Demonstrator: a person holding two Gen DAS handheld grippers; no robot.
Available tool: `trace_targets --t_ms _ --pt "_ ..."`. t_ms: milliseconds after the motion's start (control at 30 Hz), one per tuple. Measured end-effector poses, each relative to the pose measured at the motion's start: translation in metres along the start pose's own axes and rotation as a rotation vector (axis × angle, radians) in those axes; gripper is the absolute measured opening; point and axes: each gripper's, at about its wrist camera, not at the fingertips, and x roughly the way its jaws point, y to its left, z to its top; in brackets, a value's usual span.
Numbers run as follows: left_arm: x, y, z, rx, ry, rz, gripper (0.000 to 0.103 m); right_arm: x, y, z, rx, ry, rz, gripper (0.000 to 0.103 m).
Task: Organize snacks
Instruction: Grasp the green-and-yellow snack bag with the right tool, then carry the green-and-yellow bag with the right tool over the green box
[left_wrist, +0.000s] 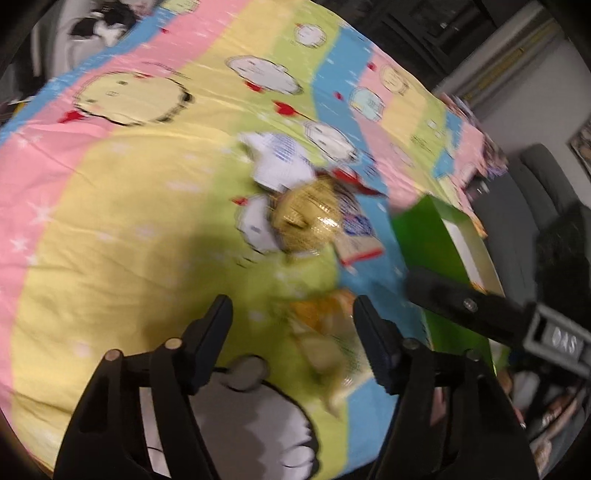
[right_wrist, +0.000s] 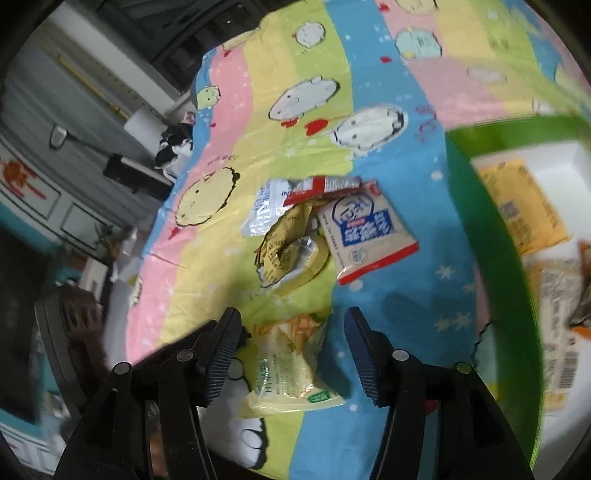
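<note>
A pale yellow snack packet with an orange top (right_wrist: 288, 365) lies on the striped cartoon blanket (right_wrist: 369, 110). My right gripper (right_wrist: 291, 343) is open and straddles it without pressing on it. The same packet (left_wrist: 325, 343), blurred, sits between the fingers of my open left gripper (left_wrist: 293, 332), close to the right finger. Beyond lies a pile: a gold packet (left_wrist: 306, 218), a white packet with blue print (left_wrist: 280, 162) and a red-edged packet (right_wrist: 365, 232). A green box (right_wrist: 491, 236) at the right holds several yellow and pale packets (right_wrist: 517, 206).
A black arm of the other tool (left_wrist: 465, 306) reaches over the green box (left_wrist: 424, 236). A black-and-white plush or cat (right_wrist: 175, 147) lies at the blanket's far left edge. Grey cabinets (right_wrist: 55, 184) stand beyond that edge.
</note>
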Motion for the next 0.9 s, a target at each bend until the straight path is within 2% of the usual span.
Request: trace_targets --t_ms 100,200,300,367,433,600,700,767,900 --pt "0.007 -0.009 -0.004 0.020 0.029 -0.033 0.059 0.012 -0.005 0.000 0.034 0.041 0.044 0.059" --pt "0.013 -0.013 -0.006 0.028 0.049 -0.039 0.058 0.024 -0.006 -0.002 0.046 0.078 0.059 0.059" --pt "0.018 -0.015 -0.009 0.028 0.062 -0.040 0.052 0.034 -0.006 -0.005 0.053 0.109 0.076 0.059" --pt "0.021 -0.016 -0.010 0.025 0.077 -0.054 0.046 0.041 -0.003 -0.007 0.046 0.138 0.068 0.059" --pt "0.023 -0.018 -0.012 0.034 0.081 -0.057 0.045 0.045 -0.001 -0.009 0.034 0.151 0.051 0.059" --pt "0.024 -0.021 -0.016 0.058 0.078 -0.072 0.039 0.050 -0.004 -0.012 0.042 0.165 0.029 0.058" --pt "0.022 -0.024 -0.016 0.074 0.066 -0.075 0.037 0.049 -0.003 -0.012 0.024 0.161 0.022 0.053" --pt "0.019 -0.025 -0.016 0.078 0.056 -0.082 0.037 0.045 -0.002 -0.012 0.021 0.149 0.030 0.049" --pt "0.008 -0.032 -0.015 0.102 0.016 -0.091 0.036 0.034 0.006 -0.011 -0.014 0.109 0.044 0.048"
